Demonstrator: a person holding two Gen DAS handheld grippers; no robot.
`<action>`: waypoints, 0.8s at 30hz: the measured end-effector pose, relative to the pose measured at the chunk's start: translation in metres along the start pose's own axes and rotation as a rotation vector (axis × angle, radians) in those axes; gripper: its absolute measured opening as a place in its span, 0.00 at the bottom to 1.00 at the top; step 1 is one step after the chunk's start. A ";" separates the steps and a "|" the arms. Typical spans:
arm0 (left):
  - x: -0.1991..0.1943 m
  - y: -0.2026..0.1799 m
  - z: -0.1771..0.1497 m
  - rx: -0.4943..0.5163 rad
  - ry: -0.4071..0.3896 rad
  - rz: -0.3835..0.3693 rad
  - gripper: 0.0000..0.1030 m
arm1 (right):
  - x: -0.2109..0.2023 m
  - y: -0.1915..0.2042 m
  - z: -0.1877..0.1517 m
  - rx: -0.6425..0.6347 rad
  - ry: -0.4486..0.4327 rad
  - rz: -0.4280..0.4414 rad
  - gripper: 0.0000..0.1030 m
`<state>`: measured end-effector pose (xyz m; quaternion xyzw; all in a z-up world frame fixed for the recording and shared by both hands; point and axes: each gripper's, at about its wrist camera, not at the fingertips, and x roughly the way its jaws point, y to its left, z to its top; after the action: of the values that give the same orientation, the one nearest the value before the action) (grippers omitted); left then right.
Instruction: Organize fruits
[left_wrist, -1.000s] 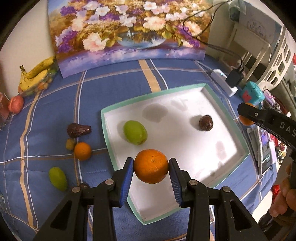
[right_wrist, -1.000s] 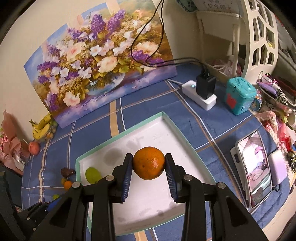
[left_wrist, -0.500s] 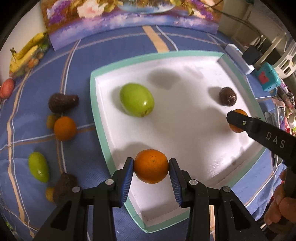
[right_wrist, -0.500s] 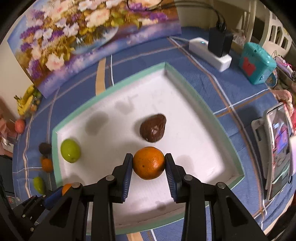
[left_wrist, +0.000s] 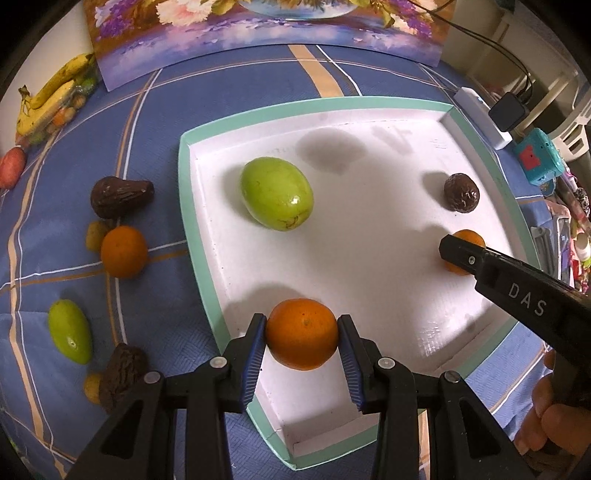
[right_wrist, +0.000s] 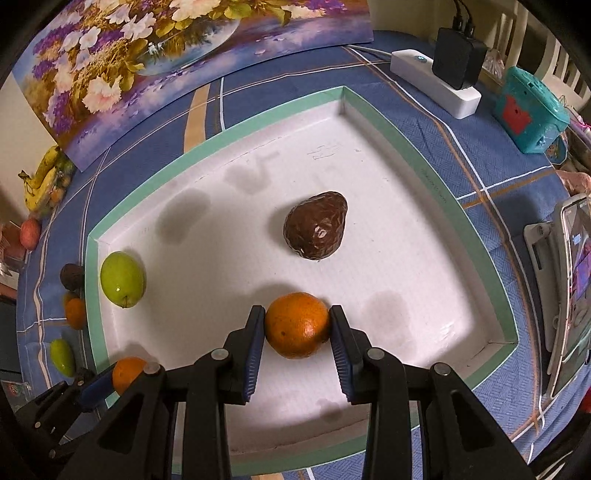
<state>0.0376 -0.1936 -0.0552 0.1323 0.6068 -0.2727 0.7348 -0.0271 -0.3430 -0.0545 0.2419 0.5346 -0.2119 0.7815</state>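
Two oranges, each gripped over the white tray (left_wrist: 369, 258) with its teal rim. In the left wrist view I see my left gripper (left_wrist: 302, 334) clamped on the first orange (left_wrist: 302, 334), the blue pads (left_wrist: 255, 350) pressing both of its sides, low over the tray's near left corner. In the right wrist view my right gripper (right_wrist: 297, 325) is clenched on the second orange (right_wrist: 297, 325) in the same way, pads (right_wrist: 255, 349) tight on its flanks, near the tray floor and just in front of the brown avocado (right_wrist: 317, 226). From the left view, the right gripper's black arm crosses the lower right and bears the white letters "DAS" (left_wrist: 526, 301); beyond those letters I cannot read more. Faint pencil marks on the tray floor are too small to read.

Also inside the tray: a green mango (left_wrist: 276, 198) toward its left side. On the blue checked cloth (left_wrist: 147, 110) left of the tray lie a third orange (left_wrist: 123, 252), a second brown avocado (left_wrist: 120, 196), a smaller green mango (left_wrist: 70, 336) and another dark fruit (left_wrist: 123, 373). Farther out, bananas (left_wrist: 51, 99) sit at the far left, a flower painting (right_wrist: 166, 55) stands behind, and a white power strip (right_wrist: 436, 86), a teal box (right_wrist: 528, 110) and a phone (right_wrist: 574, 280) are at the right.
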 end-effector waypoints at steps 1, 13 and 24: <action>0.000 0.000 0.000 -0.002 -0.001 -0.003 0.41 | 0.000 0.000 0.000 -0.004 0.001 -0.002 0.36; -0.045 0.016 0.009 -0.035 -0.098 -0.050 0.52 | -0.020 0.006 0.010 -0.032 -0.046 -0.036 0.36; -0.084 0.044 0.013 -0.109 -0.207 -0.035 0.52 | -0.075 0.013 0.015 -0.050 -0.183 -0.017 0.36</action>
<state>0.0635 -0.1442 0.0231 0.0525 0.5438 -0.2644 0.7947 -0.0335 -0.3359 0.0221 0.1974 0.4683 -0.2262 0.8310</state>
